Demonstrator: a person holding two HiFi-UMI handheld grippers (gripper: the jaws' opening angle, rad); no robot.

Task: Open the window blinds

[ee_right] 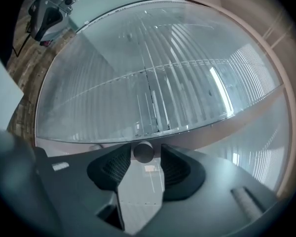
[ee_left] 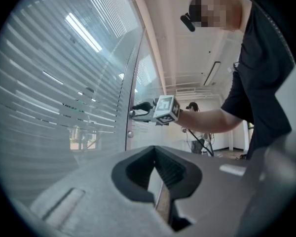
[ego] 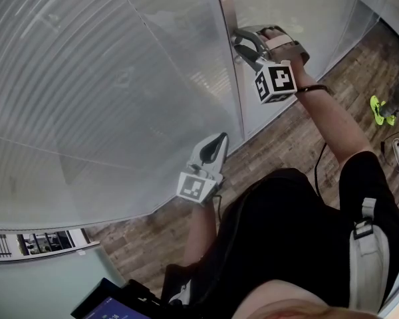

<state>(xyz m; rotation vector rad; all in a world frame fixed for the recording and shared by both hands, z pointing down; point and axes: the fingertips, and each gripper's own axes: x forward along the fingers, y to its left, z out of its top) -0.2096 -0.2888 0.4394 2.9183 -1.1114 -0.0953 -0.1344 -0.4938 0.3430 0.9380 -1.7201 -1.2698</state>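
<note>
A wall of glass panels (ego: 299, 18) fills the head view from nine o'clock round to two o'clock. The window blinds (ego: 106, 98) are enclosed behind the large panel at ten o'clock. They are made of thin, pale, horizontal slats, and strips of daylight are let through between them in the left gripper view. The panels are divided by a slim metal post (ego: 229, 65) running up toward twelve o'clock. The floor (ego: 332, 92) is laid in brown, wood-grained planks and is seen from three o'clock down to seven o'clock. A bright green object (ego: 382, 109) lies on it at three o'clock, with cables (ego: 398, 148) close by. A white ceiling (ee_left: 187, 48) with a strip light is shown in the left gripper view.

The right tool (ego: 241, 42) is held at one o'clock, up against the post. Its grey plastic jaws are parted, and a small, round, smooth knob (ee_right: 143, 152) stands between the tips of their ribbed black pads. The knob is not pressed by both pads, since a sliver of space is left on one side. The left tool (ego: 219, 139) is held near the middle of the head view, close to the foot of the glass. Its jaws are brought together at the tips, and nothing is gripped. A cube (ego: 275, 82) with black-and-white square markers is carried on each tool.
</note>
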